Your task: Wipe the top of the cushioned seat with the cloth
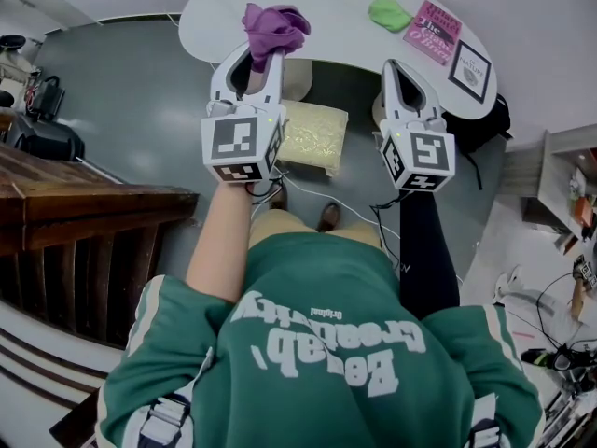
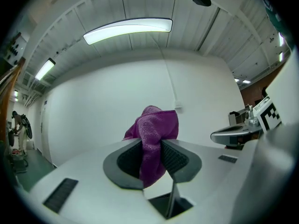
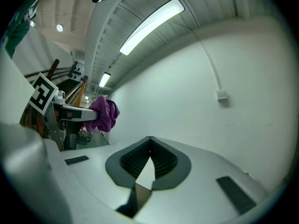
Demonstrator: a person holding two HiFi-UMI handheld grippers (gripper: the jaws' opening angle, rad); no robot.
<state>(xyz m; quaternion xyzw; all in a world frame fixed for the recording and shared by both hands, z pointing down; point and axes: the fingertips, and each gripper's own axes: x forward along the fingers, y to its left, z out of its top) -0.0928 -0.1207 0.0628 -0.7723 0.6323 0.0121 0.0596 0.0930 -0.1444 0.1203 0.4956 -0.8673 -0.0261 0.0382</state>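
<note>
The purple cloth (image 1: 273, 26) is bunched between the jaws of my left gripper (image 1: 254, 56), which is shut on it and held up at chest height. In the left gripper view the cloth (image 2: 154, 139) fills the gap of the left gripper (image 2: 159, 146), which points at a white wall and ceiling. The cushioned seat (image 1: 312, 136), a pale gold padded stool, stands on the floor below and between both grippers. My right gripper (image 1: 396, 66) is raised beside the left one, shut and empty, the right gripper's (image 3: 149, 140) jaws meeting at the tips. The cloth (image 3: 103, 113) also shows at the left of that view.
A white rounded table (image 1: 215, 17) lies beyond the seat, carrying a green cloth (image 1: 389, 13), a pink book (image 1: 432, 31) and a framed card (image 1: 469, 71). Dark wooden steps (image 1: 84, 203) are at the left, cables (image 1: 373, 215) on the floor, shelves (image 1: 564, 189) at the right.
</note>
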